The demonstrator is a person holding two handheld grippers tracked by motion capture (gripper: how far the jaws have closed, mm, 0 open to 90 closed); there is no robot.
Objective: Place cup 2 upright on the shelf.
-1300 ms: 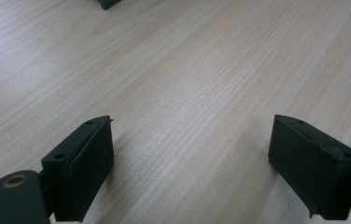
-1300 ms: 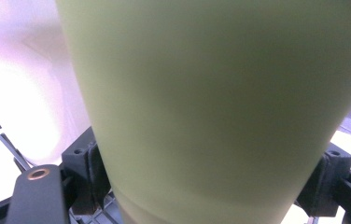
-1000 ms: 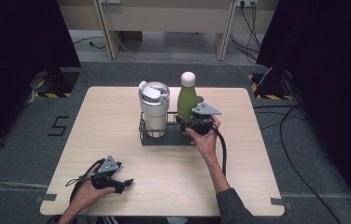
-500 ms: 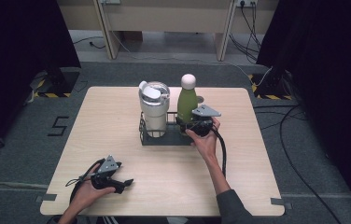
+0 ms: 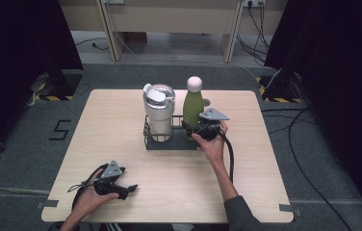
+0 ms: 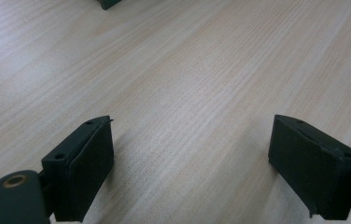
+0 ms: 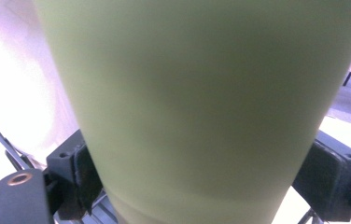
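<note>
Pale wood makes the surface [image 5: 121, 125], and a black wire rack [image 5: 169, 139] stands near its middle. In the rack, a white tumbler [image 5: 159, 113] with a lid is upright in the left part, and a green bottle [image 5: 193, 106] with a white cap is upright in the right part, just beside the tumbler.

The right claw [image 5: 199, 129] is at the lower body of the green bottle [image 7: 201, 102]. In the right gripper view its two black jaws stand on both sides of the bottle and touch it, so it is grasping the bottle. The bottle's base is inside the rack.

The left claw [image 5: 130, 189] rests on the surface near the front left edge, well apart from the rack. In the left gripper view its jaws are spread wide, released, with bare wood between them [image 6: 192, 154].
</note>
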